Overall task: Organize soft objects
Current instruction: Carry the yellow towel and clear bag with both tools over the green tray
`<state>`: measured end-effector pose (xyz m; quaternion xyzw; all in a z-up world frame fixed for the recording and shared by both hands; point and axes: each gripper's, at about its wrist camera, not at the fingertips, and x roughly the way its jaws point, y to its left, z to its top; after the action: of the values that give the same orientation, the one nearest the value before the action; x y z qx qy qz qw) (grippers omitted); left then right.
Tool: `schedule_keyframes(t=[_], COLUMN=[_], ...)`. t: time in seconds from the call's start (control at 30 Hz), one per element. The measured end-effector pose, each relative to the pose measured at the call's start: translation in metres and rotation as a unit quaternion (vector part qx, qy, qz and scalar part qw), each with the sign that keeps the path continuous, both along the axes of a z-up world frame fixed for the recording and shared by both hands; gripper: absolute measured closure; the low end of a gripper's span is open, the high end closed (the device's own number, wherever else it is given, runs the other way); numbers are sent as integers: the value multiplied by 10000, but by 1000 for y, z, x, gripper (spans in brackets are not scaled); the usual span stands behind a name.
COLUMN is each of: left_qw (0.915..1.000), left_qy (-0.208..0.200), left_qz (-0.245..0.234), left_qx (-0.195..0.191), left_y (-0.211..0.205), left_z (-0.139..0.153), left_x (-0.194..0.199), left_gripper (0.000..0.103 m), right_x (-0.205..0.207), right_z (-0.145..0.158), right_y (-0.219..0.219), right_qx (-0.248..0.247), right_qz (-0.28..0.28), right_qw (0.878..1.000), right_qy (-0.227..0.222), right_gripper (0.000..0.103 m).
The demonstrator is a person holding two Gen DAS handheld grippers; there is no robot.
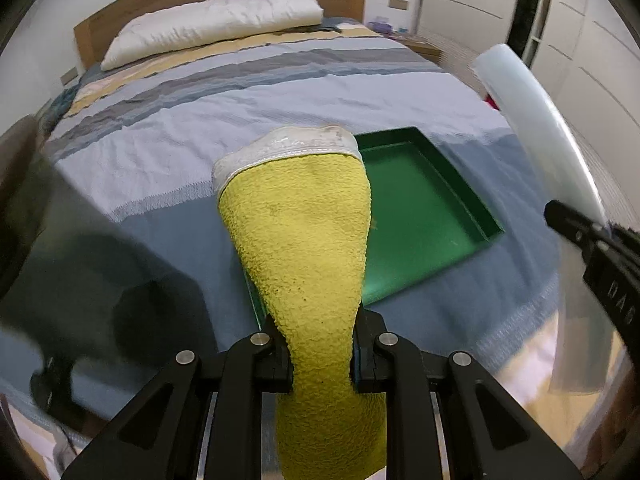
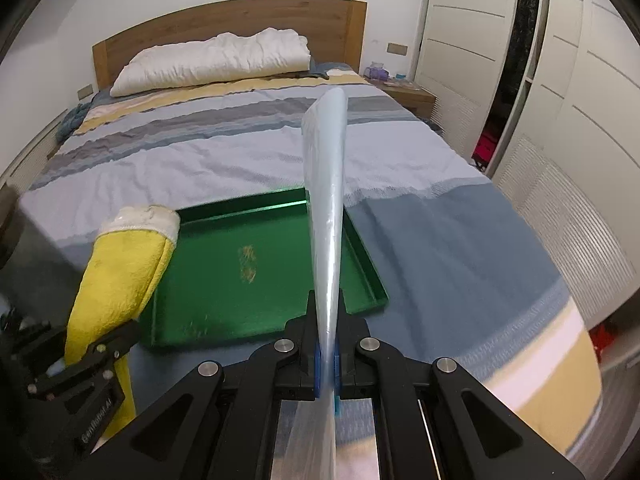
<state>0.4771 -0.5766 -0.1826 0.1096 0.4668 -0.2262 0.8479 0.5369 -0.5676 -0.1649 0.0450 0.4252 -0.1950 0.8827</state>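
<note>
A yellow fuzzy cloth (image 1: 304, 240) with a white hem stands up from my left gripper (image 1: 320, 344), whose pads are shut on its lower part. The right wrist view has this cloth (image 2: 120, 272) and the left gripper (image 2: 108, 344) at the left, beside the tray. My right gripper (image 2: 327, 320) is shut on a thin, pale blue, translucent plastic sheet (image 2: 326, 200) that rises edge-on. In the left wrist view that sheet (image 1: 540, 120) and the right gripper (image 1: 576, 228) are at the right. A green tray (image 1: 432, 216) (image 2: 224, 264) lies on the bed ahead of both grippers, with only a few yellowish specks inside.
The striped bedspread (image 2: 200, 152) covers the bed, with a white pillow (image 2: 216, 60) against the wooden headboard (image 2: 232, 20). A nightstand (image 2: 408, 94) and white wardrobe doors (image 2: 560, 120) stand to the right. A dark blurred shape (image 1: 80, 260) fills the left edge.
</note>
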Motion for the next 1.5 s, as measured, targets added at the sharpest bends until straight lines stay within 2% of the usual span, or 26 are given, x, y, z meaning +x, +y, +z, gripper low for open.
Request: schedule_keyframes(t=[0.07, 0.17, 0.4, 0.53, 0.73, 0.83, 1.1, 1.27, 1.5], left_qw=[9999, 9992, 9972, 9963, 9966, 9976, 9978, 9978, 9975], left_qy=[-21, -331, -460, -461, -497, -351, -347, -366, -368], left_qz=[97, 157, 542, 672, 596, 549, 500, 473, 515], left_qx=[48, 173, 237, 265, 265, 225, 268, 275, 325], left_y=[-5, -13, -19, -19, -23, -27, -36, -39, -38], left_z=[-7, -9, -23, -34, -47, -54, -60, -63, -71], left_x=[11, 18, 47, 63, 73, 75, 76, 73, 75], left_gripper=[87, 87, 86, 86, 86, 86, 86, 86, 86], right_x=[0, 10, 12, 29, 41, 41, 34, 58, 71], right_z=[-10, -25, -42, -53, -82, -93, -98, -98, -109], right_y=[-6, -8, -27, -27, -18, -17, -22, -26, -30], right_qx=[3, -56, 102, 74, 115, 165, 192, 167, 189], right_qz=[61, 156, 84, -1, 78, 101, 10, 16, 86], right_qw=[10000, 9998, 9995, 9993, 9998, 9998, 9997, 9996, 9993], right_qy=[-45, -86, -304, -362, -125, -12, 157, 235, 318], right_gripper=[100, 100, 100, 99, 99, 99, 99, 99, 99])
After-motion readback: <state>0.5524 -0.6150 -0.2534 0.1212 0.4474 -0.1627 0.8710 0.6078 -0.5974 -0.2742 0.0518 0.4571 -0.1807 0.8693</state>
